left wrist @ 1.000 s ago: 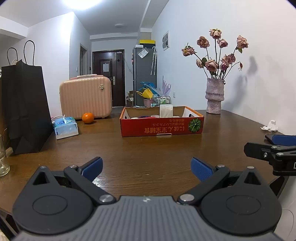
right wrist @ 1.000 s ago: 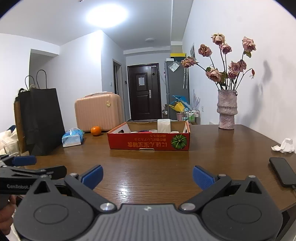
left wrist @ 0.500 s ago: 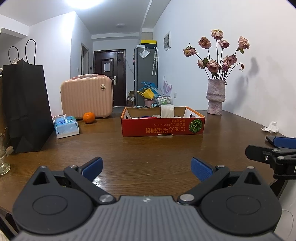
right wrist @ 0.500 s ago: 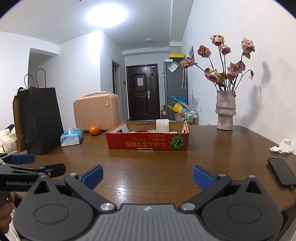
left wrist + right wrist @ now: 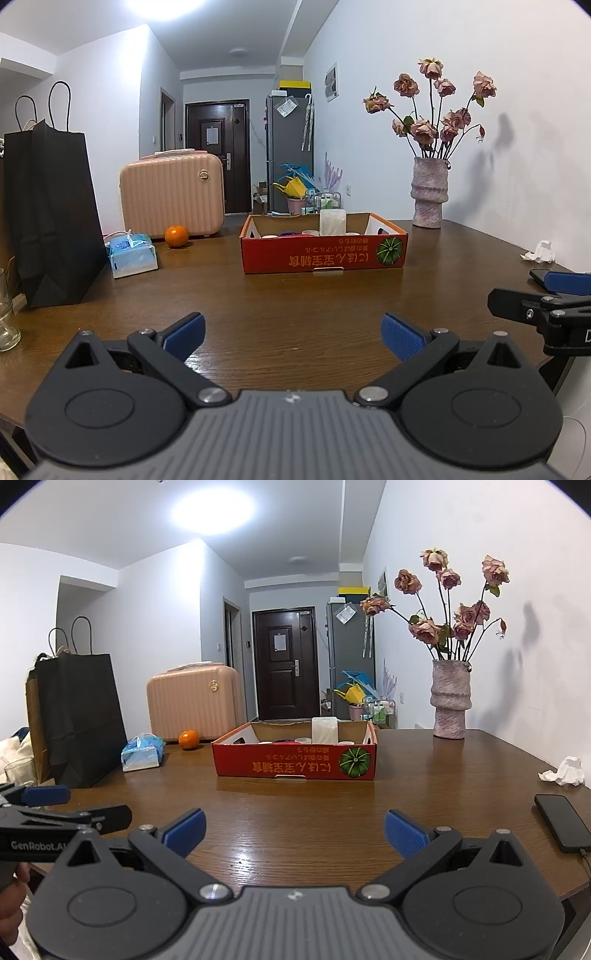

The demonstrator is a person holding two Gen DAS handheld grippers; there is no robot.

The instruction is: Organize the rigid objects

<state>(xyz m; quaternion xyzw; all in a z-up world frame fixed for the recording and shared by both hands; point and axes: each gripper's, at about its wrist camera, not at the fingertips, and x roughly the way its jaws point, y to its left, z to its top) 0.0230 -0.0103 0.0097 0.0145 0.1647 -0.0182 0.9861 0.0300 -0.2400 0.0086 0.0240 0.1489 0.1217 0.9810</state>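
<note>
Behind the red box (image 5: 324,254) wall, contents sit half hidden; both grippers, left gripper (image 5: 292,334) and right gripper (image 5: 294,830), spread empty.

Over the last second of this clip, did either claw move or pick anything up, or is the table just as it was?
Hardly anything. Both views drifted slightly, so the red cardboard box sits marginally lower in frame. The left claw and right claw stay open and empty above the wooden table. Nothing was grasped or released. The orange, tissue pack, vase and phone lie as before.
</note>
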